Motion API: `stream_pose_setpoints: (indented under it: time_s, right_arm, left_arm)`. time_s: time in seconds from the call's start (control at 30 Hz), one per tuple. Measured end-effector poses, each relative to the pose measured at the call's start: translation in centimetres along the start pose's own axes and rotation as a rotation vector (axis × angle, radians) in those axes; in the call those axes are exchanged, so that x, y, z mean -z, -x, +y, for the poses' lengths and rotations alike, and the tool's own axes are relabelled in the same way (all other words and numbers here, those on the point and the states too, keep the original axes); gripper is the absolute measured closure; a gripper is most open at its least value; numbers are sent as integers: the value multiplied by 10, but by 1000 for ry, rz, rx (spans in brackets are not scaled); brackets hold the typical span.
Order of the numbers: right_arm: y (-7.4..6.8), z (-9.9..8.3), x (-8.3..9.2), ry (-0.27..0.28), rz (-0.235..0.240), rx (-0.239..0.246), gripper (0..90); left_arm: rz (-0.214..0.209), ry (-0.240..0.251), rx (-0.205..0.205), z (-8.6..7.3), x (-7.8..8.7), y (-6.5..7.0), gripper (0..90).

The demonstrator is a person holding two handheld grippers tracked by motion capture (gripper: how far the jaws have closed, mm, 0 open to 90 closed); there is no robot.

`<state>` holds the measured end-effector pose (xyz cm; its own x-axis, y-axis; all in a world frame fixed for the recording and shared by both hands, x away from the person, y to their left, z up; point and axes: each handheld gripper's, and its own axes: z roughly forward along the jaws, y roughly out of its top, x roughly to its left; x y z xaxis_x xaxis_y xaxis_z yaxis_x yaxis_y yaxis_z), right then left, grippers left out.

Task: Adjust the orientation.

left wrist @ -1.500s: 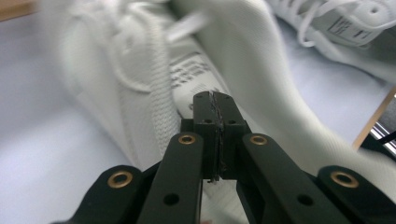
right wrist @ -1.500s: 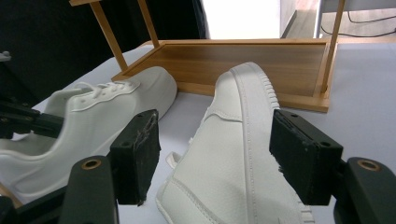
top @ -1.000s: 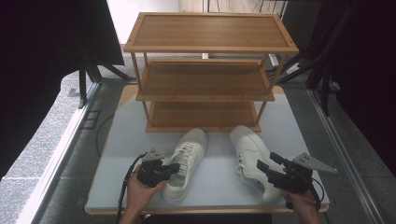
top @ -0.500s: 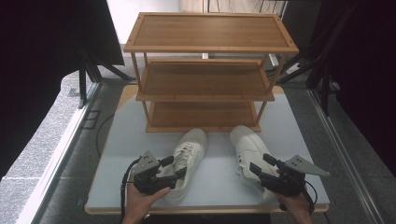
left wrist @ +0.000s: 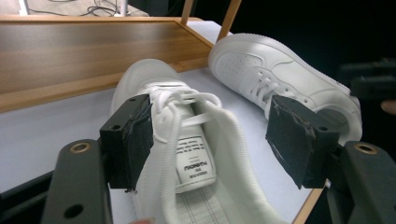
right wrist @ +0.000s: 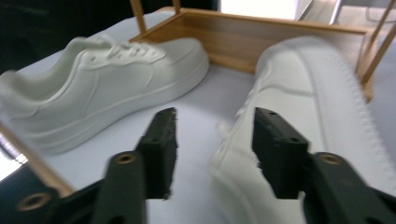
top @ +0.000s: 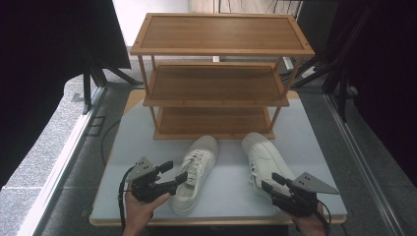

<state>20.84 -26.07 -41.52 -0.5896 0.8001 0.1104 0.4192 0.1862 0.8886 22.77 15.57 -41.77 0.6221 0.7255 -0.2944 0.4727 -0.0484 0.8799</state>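
Two white shoes on the bench (top: 123, 162), both just in front of the rack (top: 216, 98); all three shelves bare, so nothing stowed yet.

Left gripper (top: 174, 173): jaws just opened wide, straddling the left shoe (top: 196, 169) at its tongue, pads clear of it.

Right gripper (top: 269, 183): jaws just narrowing at the right shoe (top: 263, 157), heel edge between them, no firm grip visible.

Left to do: grasp, lift and shelve both.

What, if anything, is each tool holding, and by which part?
Nothing is held. The left tool stands open around the left sneaker's tongue. The right tool is open beside the right sneaker's heel.
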Motion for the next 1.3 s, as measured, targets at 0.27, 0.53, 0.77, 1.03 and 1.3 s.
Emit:
stream_pose_setpoints:
  time_s: [0.27, 0.53, 0.77, 1.03, 1.3]
  right_arm:
    - [-8, -22, 0, -113, 15, 25, 815]
    - [-6, -30, -11, -190, 10, 52, 864]
    - [4, -31, -12, -197, -29, 35, 878]
    - [16, -26, -3, -155, -38, -3, 891]
    - [35, -23, 8, -78, -36, -63, 893]
  left_arm:
    - [1, 5, 8, 1, 3, -3, 324]
    - [8, -14, 12, -2, -1, -3, 326]
    - [23, -36, 29, -7, -3, -6, 329]
    - [28, -40, 39, -8, -2, -7, 333]
    - [15, -56, 38, -9, -8, -5, 335]
